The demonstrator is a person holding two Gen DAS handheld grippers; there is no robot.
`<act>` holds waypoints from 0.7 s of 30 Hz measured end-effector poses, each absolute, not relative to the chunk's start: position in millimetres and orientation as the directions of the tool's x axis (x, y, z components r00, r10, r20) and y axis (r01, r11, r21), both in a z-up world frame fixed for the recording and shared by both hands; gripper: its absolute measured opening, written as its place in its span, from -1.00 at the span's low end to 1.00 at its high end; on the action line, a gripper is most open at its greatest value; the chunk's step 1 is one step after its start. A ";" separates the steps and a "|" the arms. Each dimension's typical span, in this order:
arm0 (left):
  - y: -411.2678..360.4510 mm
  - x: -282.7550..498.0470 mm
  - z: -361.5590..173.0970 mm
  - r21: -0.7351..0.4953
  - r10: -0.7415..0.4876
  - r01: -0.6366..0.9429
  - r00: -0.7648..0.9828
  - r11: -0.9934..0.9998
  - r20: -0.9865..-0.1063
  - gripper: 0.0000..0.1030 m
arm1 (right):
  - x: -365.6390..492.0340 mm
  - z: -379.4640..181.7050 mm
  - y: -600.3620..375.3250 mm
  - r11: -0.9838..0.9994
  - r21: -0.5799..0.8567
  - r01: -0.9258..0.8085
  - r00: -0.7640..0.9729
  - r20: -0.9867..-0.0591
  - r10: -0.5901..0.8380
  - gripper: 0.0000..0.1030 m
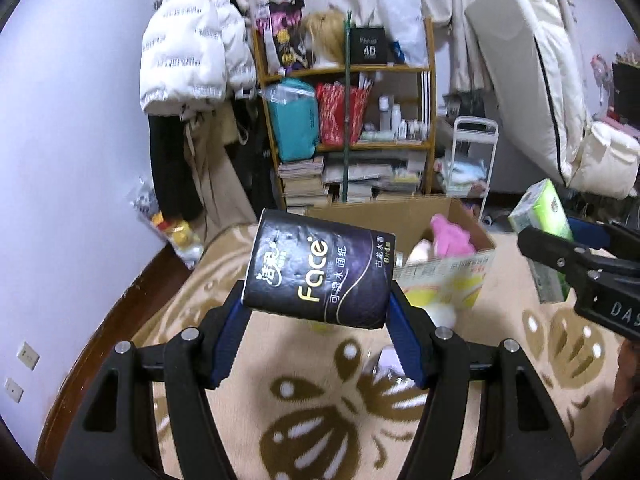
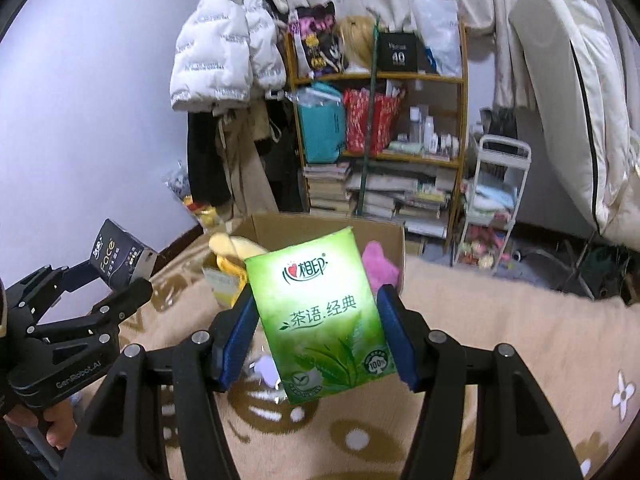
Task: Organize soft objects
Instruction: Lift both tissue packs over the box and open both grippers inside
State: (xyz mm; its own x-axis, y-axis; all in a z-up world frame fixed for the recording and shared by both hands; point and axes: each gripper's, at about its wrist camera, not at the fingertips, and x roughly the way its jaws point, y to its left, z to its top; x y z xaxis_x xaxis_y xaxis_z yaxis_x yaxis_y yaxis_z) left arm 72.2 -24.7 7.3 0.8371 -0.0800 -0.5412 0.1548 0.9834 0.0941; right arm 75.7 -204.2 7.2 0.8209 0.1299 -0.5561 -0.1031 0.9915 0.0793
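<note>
My left gripper (image 1: 316, 312) is shut on a black "Face" tissue pack (image 1: 320, 272) and holds it above the carpet, in front of an open cardboard box (image 1: 460, 216). My right gripper (image 2: 316, 320) is shut on a green tissue pack (image 2: 324, 320), also held up before the box (image 2: 320, 226). The box holds a pink plush (image 1: 450, 236) and a pale yellow plush (image 2: 234, 246). The right gripper with its green pack (image 1: 544, 224) shows at the right of the left wrist view. The left gripper with its black pack (image 2: 114, 258) shows at the left of the right wrist view.
A patterned beige carpet (image 1: 320, 420) covers the floor. A wooden shelf (image 1: 348, 120) full of bags and books stands behind the box. A white cart (image 2: 496, 200) and a leaning mattress (image 2: 580, 100) are at the right. Coats (image 1: 192, 48) hang at the left.
</note>
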 end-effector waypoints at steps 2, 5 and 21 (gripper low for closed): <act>-25.0 78.6 15.3 0.056 -0.113 0.170 0.834 0.984 -0.540 0.26 | 82.0 16.1 -202.9 0.991 0.062 -0.115 0.832 -0.540 0.130 0.23; -27.5 93.5 25.9 0.041 -0.127 0.175 0.840 0.984 -0.527 0.26 | 96.3 27.1 -198.9 0.990 0.046 -0.132 0.840 -0.525 0.136 0.23; -48.7 188.5 30.7 0.085 -0.133 0.197 0.867 0.977 -0.480 0.26 | 175.4 30.6 -205.0 0.981 0.001 -0.192 0.855 -0.491 0.167 0.24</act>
State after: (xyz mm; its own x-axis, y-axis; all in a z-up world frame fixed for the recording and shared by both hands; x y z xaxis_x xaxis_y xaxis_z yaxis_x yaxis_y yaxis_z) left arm 188.5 -48.7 30.7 0.8672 -0.1329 -0.4799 0.1969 0.9767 0.0852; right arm 175.4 -205.0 30.6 0.8549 0.1672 -0.4912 -0.1916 0.9815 0.0006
